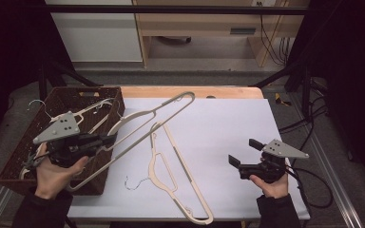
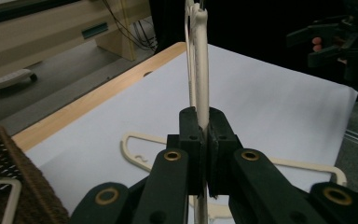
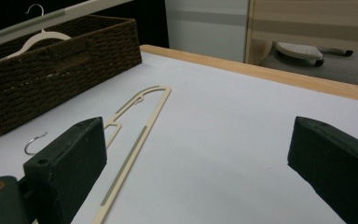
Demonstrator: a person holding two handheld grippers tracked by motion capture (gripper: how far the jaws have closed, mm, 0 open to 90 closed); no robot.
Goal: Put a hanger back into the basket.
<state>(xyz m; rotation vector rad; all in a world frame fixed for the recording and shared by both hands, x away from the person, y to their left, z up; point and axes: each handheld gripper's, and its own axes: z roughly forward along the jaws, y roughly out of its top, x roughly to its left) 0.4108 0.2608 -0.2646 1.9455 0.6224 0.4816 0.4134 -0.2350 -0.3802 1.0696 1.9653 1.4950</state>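
Observation:
My left gripper (image 1: 108, 139) is shut on a cream hanger (image 1: 171, 100), lifted at a slant from the basket side toward the table's far middle. In the left gripper view the black jaws (image 2: 204, 126) pinch this hanger's (image 2: 200, 70) thin edge, which rises straight ahead. A second cream hanger (image 1: 150, 166) lies flat on the white table top, its wire hook (image 1: 133, 183) pointing left. My right gripper (image 1: 243, 151) hovers at the front right, jaws wide open (image 3: 196, 154) with nothing between them. The flat hanger (image 3: 135, 126) lies ahead and to the left of it.
A brown wicker basket (image 1: 83, 95) stands at the table's left edge with more hangers (image 3: 42, 37) inside. The white sheet (image 1: 218, 118) covers the table, with a wooden strip (image 1: 195, 91) along the far edge. Cables trail off the right side.

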